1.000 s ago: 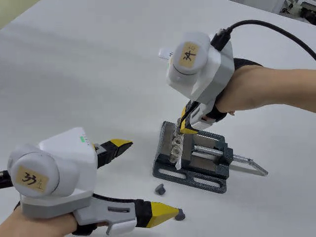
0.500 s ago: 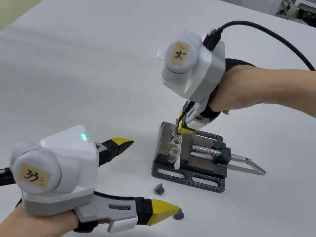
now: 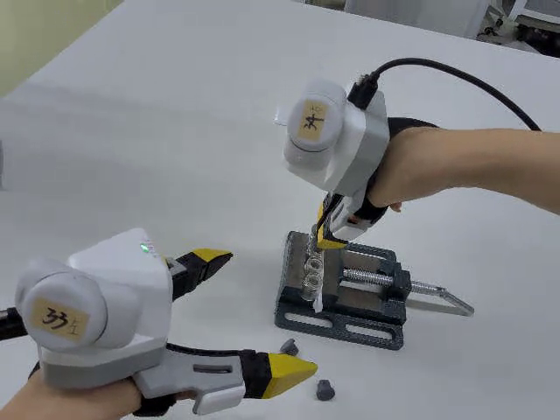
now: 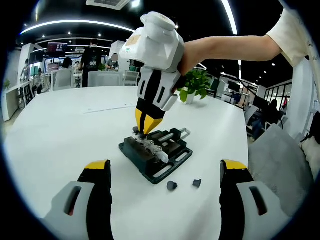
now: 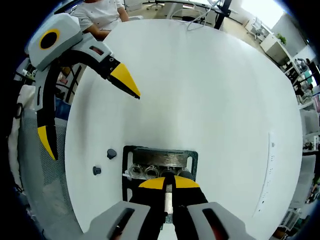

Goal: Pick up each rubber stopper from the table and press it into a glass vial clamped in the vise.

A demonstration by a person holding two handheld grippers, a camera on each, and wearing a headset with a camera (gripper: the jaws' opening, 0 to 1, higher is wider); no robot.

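Our right gripper point(image 3: 325, 238) hangs tip-down over the row of glass vials point(image 3: 311, 273) clamped in the vise point(image 3: 341, 325). Its jaws are drawn together, and we cannot tell whether a stopper sits between them. Our left gripper point(image 3: 252, 315) sits at 8 o'clock of the vise, jaws wide apart and empty. Two loose stoppers point(image 3: 288, 347) lie on the table point(image 3: 175, 131) at 7 o'clock of the vise, near our left gripper's lower jaw. We judge that an off-centre push could crack a vial or cock a stopper sideways. A careless sweep of the left jaw could scatter the loose ones.

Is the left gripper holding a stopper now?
No, the left gripper is wide open; both loose stoppers lie on the table.
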